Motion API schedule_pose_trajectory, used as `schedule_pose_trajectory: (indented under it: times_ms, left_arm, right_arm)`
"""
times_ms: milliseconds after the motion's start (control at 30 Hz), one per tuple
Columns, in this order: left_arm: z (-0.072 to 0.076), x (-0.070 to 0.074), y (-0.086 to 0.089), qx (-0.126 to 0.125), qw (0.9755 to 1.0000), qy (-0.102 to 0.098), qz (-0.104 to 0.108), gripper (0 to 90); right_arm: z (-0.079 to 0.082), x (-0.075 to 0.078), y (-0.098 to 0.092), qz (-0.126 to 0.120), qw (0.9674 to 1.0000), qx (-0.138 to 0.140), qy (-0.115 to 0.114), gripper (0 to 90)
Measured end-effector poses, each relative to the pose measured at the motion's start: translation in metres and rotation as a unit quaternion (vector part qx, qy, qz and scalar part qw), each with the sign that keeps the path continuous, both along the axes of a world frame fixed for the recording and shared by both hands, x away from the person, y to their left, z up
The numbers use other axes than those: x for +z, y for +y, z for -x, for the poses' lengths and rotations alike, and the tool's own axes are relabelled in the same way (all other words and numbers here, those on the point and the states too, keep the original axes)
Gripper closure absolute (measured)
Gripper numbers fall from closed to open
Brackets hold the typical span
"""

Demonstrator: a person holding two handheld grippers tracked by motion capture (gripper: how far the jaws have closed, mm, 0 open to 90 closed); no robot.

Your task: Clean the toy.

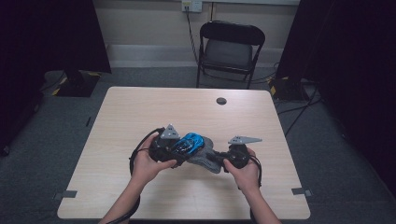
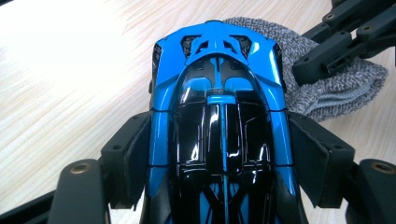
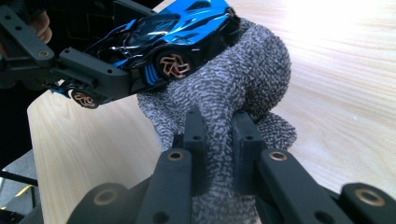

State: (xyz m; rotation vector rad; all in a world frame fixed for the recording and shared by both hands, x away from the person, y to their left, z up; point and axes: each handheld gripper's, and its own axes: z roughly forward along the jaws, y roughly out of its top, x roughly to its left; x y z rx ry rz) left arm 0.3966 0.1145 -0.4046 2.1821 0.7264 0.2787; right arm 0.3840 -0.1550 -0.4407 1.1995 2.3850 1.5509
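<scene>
**Toy car in left claw, grey cloth in right**

Blue and black toy car [image 2: 219, 126] sits lengthwise between the jaws of my left claw [image 2: 219, 154], pads pressed against both flanks, so the claw is clamped on the car's body. In the high view the car [image 1: 189, 143] is at the near middle of the table [image 1: 140, 112], nose toward the right and slightly raised off the wood. From the right gripper view I see its side: copper-spoked wheels, front end resting against the bulged top of the grey knitted cloth [image 3: 233, 88].

The cloth [image 2: 327, 88] lies bunched just beside and under the car's front, touching it. My right claw [image 3: 218, 140] is closed tight on a fold of this cloth, jaws nearly together with fabric pinched between them. High view puts the cloth [image 1: 205, 161] between my two hands, right claw [image 1: 219, 161] at its right end, left claw [image 1: 180, 151] at its left.

Both hands are low over the table's near edge. A round dark grommet [image 1: 221, 101] is set in the far side of the table. A black folding chair [image 1: 230, 46] stands beyond it.
</scene>
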Motion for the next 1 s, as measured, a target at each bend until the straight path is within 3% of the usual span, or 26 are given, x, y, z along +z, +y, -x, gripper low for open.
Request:
schedule_pose_trajectory:
  times_ms: [567, 1000]
  left_arm:
    - [-0.01, 0.004, -0.006, 0.006, 0.9999, 0.012, 0.0, 28.3]
    - [-0.018, 0.002, -0.01, 0.013, 0.9997, 0.019, 0.004, 28.3]
  right_arm:
    - [0.003, -0.003, 0.01, -0.013, 0.9996, 0.023, 0.0, 79.7]
    - [0.006, -0.007, 0.027, -0.002, 0.9988, 0.048, -0.002, 79.6]
